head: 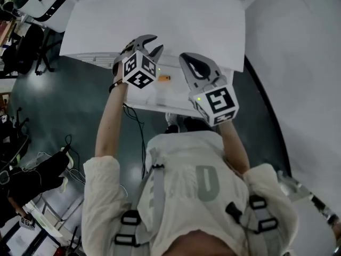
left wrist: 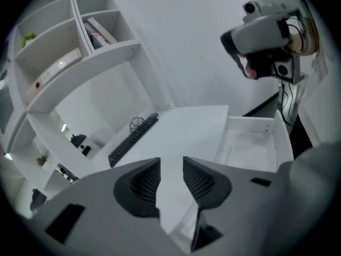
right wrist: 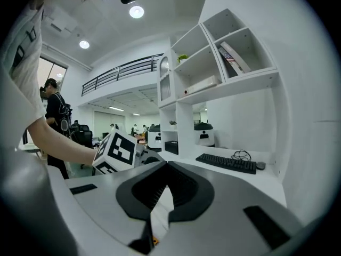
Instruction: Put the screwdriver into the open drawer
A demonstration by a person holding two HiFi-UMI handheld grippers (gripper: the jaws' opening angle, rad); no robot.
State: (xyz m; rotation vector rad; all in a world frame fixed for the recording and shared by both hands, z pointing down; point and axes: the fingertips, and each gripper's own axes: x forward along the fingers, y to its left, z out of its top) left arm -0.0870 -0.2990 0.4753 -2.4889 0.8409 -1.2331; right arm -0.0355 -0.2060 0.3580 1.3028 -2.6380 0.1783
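Peeking past left gripper (head: 153, 46), screwdriver (head: 164, 78) in drawer (left wrist: 249, 125)

Bright, even light from ceiling lamps (right wrist: 136, 12) (fisheye bending at edges), soft shadows.

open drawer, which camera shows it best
Left gripper view: the open drawer sits in clear sight, floor and walls plain. In the head view the left gripper and right gripper cover most of it. The right gripper view gives at most a thin sliver between its jaws.
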